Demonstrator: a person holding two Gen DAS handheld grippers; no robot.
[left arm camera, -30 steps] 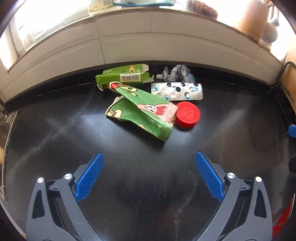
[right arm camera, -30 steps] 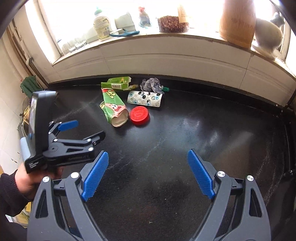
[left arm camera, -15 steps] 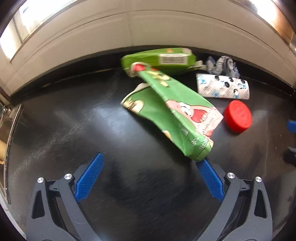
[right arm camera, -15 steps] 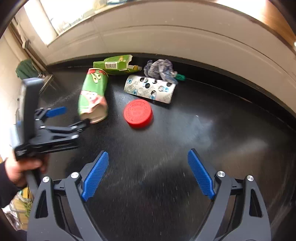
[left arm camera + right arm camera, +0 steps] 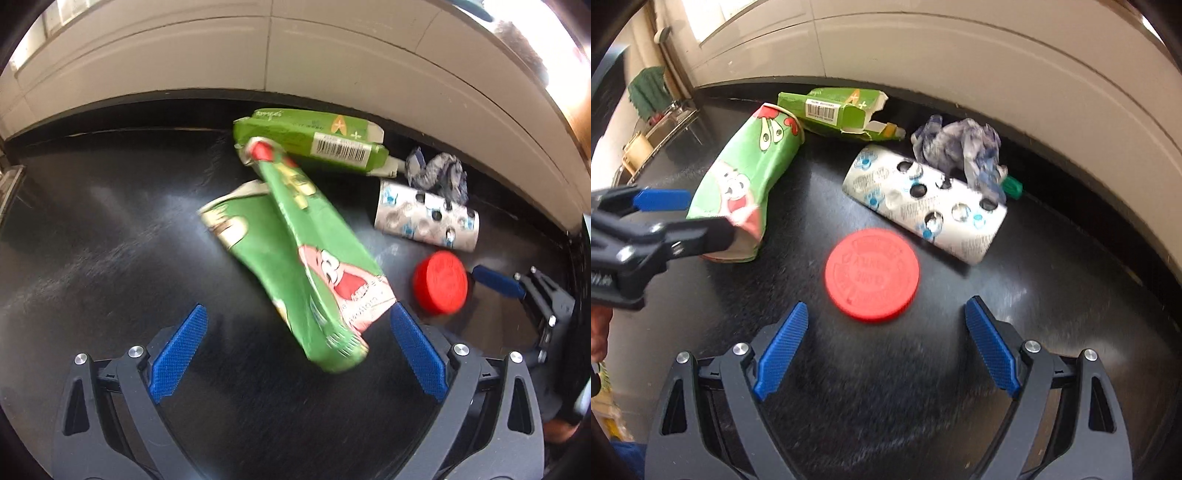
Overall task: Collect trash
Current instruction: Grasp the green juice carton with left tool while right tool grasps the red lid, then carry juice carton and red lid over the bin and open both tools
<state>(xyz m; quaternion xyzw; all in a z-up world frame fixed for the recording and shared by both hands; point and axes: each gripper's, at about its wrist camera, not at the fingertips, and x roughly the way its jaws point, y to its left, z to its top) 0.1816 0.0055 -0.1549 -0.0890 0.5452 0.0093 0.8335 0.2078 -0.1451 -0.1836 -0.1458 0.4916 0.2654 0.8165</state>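
Trash lies on a black counter (image 5: 92,258). A crushed green paper cup (image 5: 295,254) lies just ahead of my open left gripper (image 5: 299,350), its mouth between the fingertips. It also shows in the right wrist view (image 5: 742,184). A red lid (image 5: 871,275) lies just ahead of my open right gripper (image 5: 886,350), and shows in the left wrist view (image 5: 439,282). Behind lie a green carton (image 5: 314,142), an empty blister pack (image 5: 923,214) and a crumpled grey-blue tissue (image 5: 960,147).
A white tiled wall (image 5: 295,55) runs close behind the trash. A small green cap (image 5: 1012,186) lies by the tissue. A dish rack (image 5: 665,122) stands at the counter's far left. The left gripper (image 5: 683,218) shows in the right wrist view, the right gripper's finger (image 5: 495,282) in the left.
Both grippers have moved forward toward the trash. The cup now reaches between the left fingertips and the red lid lies just ahead of the right ones. Both stay open.
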